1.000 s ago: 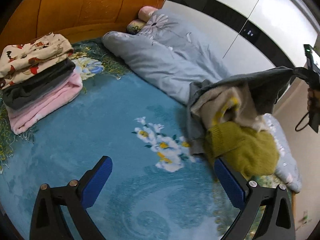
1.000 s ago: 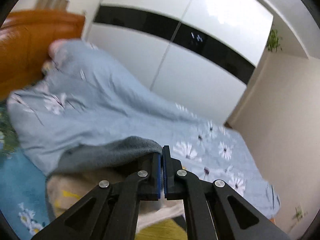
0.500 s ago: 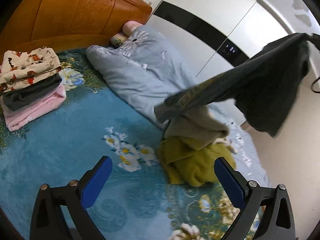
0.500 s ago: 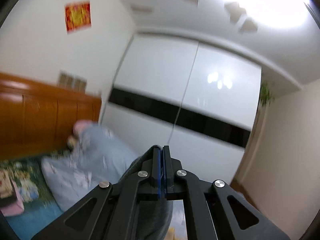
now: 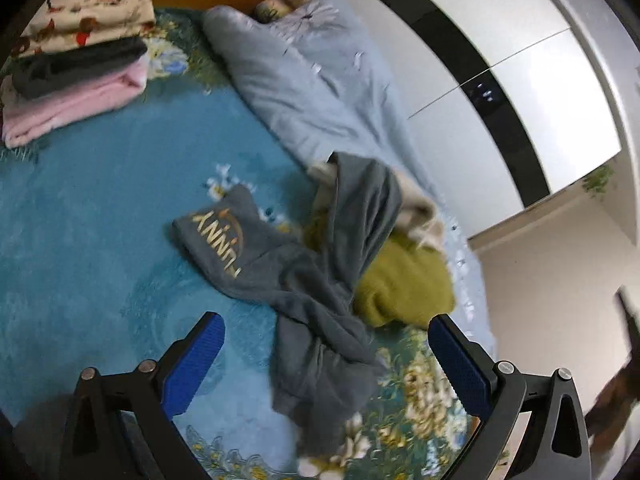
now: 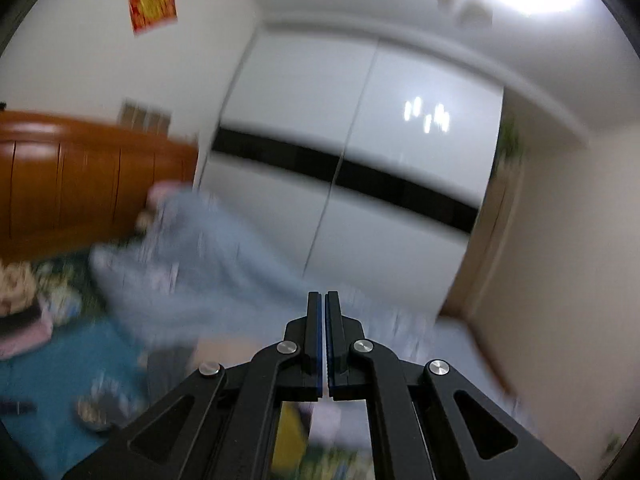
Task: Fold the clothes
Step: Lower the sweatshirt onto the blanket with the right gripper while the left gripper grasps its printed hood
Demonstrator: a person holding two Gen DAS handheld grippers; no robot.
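A crumpled grey sweatshirt with gold lettering (image 5: 320, 300) lies on the teal floral bed (image 5: 100, 208), beside an olive-green knitted sweater (image 5: 404, 280); left gripper (image 5: 326, 360) jaws wide and empty, right gripper (image 6: 323, 344) jaws closed on nothing.

A home bedroom is shown. A bed (image 5: 80, 200) with a blue floral cover is spread beneath and ahead of the left jaws, with a carved wooden headboard (image 6: 80, 184) seen far ahead. A grey-blue quilt (image 5: 320, 92) is bunched ahead and to the right. Folded clothes (image 5: 76, 60) are stacked ahead on the left. A white wardrobe (image 6: 360, 160) with a black band is seen beyond the right jaws.
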